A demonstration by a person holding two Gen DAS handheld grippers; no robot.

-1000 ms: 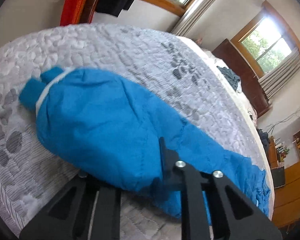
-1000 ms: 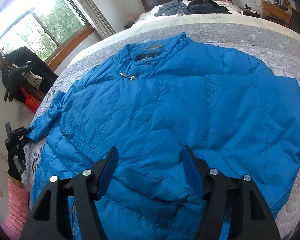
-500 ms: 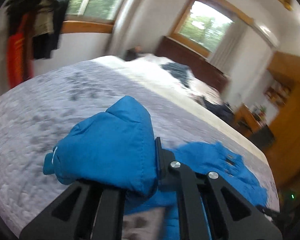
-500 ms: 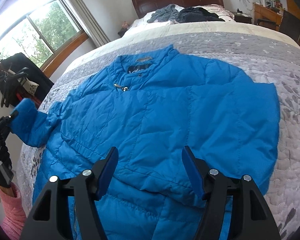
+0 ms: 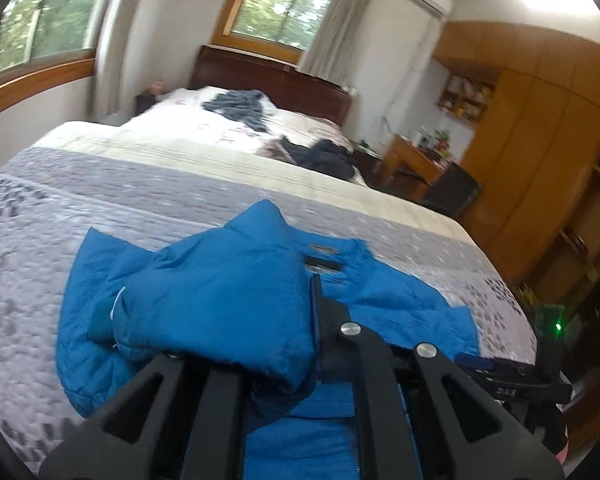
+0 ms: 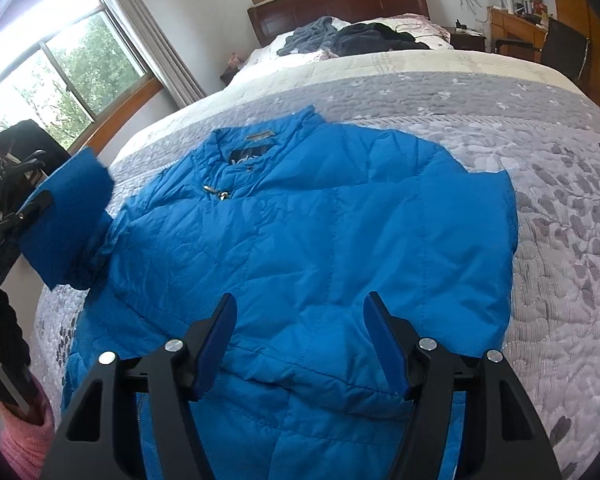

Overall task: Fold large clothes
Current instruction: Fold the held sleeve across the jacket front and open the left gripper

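A blue puffer jacket (image 6: 320,248) lies front-up on the grey quilted bed (image 6: 560,184), collar toward the headboard, with its hem nearest the right tongs (image 6: 300,340). Those tongs hang wide above the lower front of the jacket and hold nothing. The left tongs (image 5: 260,344) are clamped on the sleeve (image 6: 66,220), near the cuff, and hold it raised off the bed at the jacket's side; in the left wrist view the padded cloth bunches over the tongs and hides the near finger, so the exact bite cannot be seen. The other side of the jacket shows no free sleeve and ends in a straight edge; it looks folded in, though I cannot tell for sure.

The jacket looks light, soft and puffy, with a smooth shell that is likely slippery. It will probably spring back and trap air, so a fold may need pressing flat. A thin pinch of shell alone could slide out; the cuff, the stitched seams and the hem band seem the firmer places to take hold. The raised sleeve seems meant to go across the chest, and the metal zipper pull (image 6: 216,191) below the collar could snag as the cloth passes over it.
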